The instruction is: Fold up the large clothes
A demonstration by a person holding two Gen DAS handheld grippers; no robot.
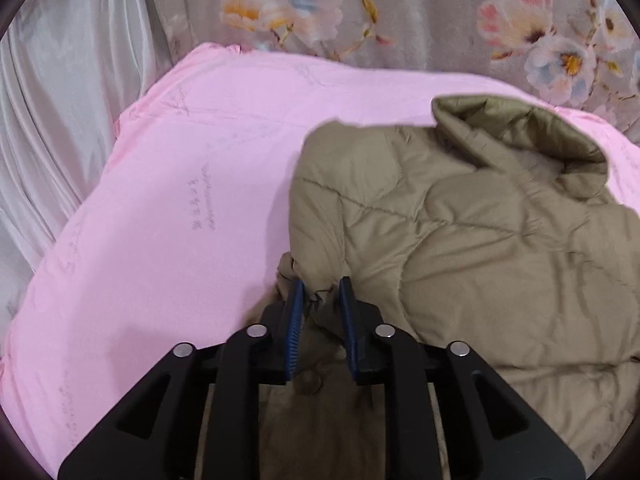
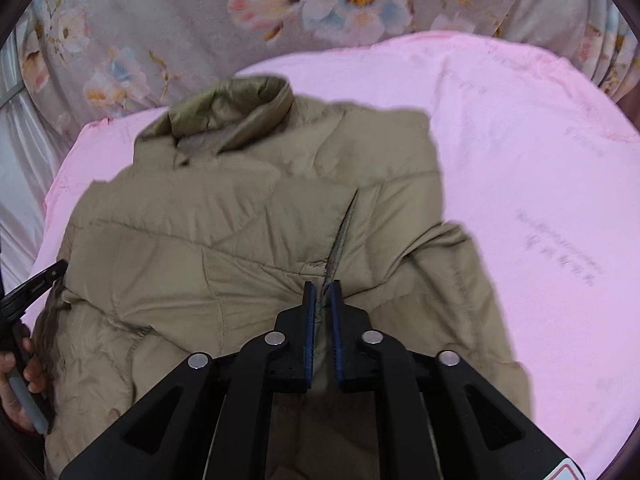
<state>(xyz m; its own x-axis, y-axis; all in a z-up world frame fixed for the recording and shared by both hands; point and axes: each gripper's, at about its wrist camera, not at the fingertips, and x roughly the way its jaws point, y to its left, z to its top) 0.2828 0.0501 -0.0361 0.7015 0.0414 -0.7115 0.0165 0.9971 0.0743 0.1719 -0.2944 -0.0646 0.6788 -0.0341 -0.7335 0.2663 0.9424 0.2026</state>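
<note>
A khaki quilted puffer jacket [image 1: 480,248] lies on a pink quilt [image 1: 180,200], collar at the far side. My left gripper [image 1: 322,286] is shut on a bunched fold at the jacket's left lower edge. In the right wrist view the jacket [image 2: 224,232] fills the middle, collar [image 2: 240,112] standing up at the far end. My right gripper [image 2: 322,286] is shut on a ridge of jacket fabric that runs away from the fingertips. The left gripper [image 2: 36,284] and the hand holding it show at the left edge of that view.
The pink quilt [image 2: 520,160] spreads to the right of the jacket. A grey floral blanket [image 1: 420,12] lies behind it. A white satin curtain [image 1: 60,120] hangs at the left.
</note>
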